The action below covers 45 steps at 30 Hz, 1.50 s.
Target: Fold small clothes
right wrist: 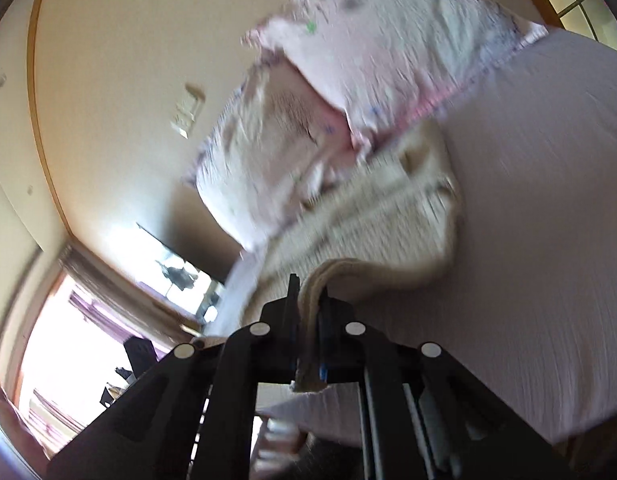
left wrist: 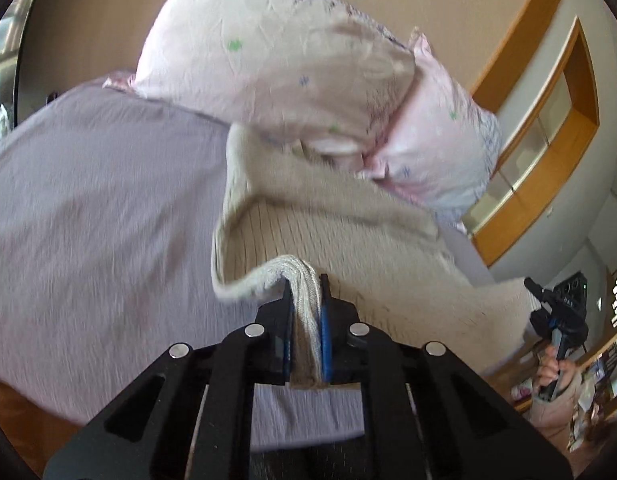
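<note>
A beige ribbed knit garment [left wrist: 340, 224] lies on the lilac bed sheet [left wrist: 100, 200], its far end against the pillows. My left gripper [left wrist: 305, 284] is shut on a bunched edge of the garment and lifts it off the sheet. My right gripper [right wrist: 308, 292] is shut on another bunched edge of the same garment [right wrist: 388, 220]. The right gripper [left wrist: 548, 300] also shows in the left wrist view at the garment's far right corner, held in a hand. Both views are tilted and blurred.
Two pink floral pillows [left wrist: 276, 52] [left wrist: 440, 148] lean on the beige wall at the bed's head. A wooden-framed window [left wrist: 548, 128] is at the right. In the right wrist view a bright window [right wrist: 68, 340] and the bed edge [right wrist: 528, 420] show.
</note>
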Each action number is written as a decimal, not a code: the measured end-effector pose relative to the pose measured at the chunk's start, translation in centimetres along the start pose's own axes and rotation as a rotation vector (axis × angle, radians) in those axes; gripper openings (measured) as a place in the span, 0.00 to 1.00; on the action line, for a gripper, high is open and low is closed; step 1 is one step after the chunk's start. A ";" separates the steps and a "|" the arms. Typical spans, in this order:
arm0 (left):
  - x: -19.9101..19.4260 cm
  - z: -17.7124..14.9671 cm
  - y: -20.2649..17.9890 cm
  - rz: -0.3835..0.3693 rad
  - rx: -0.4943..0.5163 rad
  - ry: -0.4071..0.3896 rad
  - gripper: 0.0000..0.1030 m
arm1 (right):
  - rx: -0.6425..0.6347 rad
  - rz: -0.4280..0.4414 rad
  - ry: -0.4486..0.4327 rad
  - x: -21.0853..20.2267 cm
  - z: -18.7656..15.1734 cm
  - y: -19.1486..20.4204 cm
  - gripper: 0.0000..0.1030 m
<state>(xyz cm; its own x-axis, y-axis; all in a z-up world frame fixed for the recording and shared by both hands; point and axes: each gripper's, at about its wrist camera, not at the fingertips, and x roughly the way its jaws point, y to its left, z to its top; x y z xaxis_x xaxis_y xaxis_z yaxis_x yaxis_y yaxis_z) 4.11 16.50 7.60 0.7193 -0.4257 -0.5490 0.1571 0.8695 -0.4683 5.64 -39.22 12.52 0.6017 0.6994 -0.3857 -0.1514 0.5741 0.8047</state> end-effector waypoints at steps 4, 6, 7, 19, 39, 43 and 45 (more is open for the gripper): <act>4.9 6.9 0.6 0.032 -0.021 -0.010 0.09 | 0.075 0.004 -0.063 4.4 5.2 -1.4 0.07; 7.6 9.4 1.1 0.064 -0.023 -0.006 0.09 | 0.127 -0.021 -0.092 7.3 8.3 -2.7 0.07; 9.1 10.7 1.4 0.083 -0.021 -0.004 0.09 | 0.163 -0.039 -0.102 9.0 9.8 -3.8 0.07; 23.6 17.5 8.0 0.129 -0.321 0.144 0.11 | 0.410 -0.344 -0.116 22.3 15.6 -12.8 0.35; 19.2 11.0 8.7 0.028 -0.243 0.287 0.51 | 0.119 -0.264 -0.105 19.6 12.9 -5.8 0.88; 20.2 10.9 9.6 -0.032 -0.358 0.237 0.42 | 0.094 -0.259 -0.103 18.9 11.9 -5.2 0.90; 21.0 10.8 10.1 -0.034 -0.394 0.224 0.17 | 0.085 -0.249 -0.102 18.6 11.5 -5.0 0.90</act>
<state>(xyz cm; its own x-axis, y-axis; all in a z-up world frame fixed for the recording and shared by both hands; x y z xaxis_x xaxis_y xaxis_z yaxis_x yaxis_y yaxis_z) 28.09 19.01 -1.21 0.5469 -0.5338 -0.6449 -0.1224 0.7111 -0.6923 26.67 -34.00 6.48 0.6883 0.4928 -0.5323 0.0745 0.6819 0.7277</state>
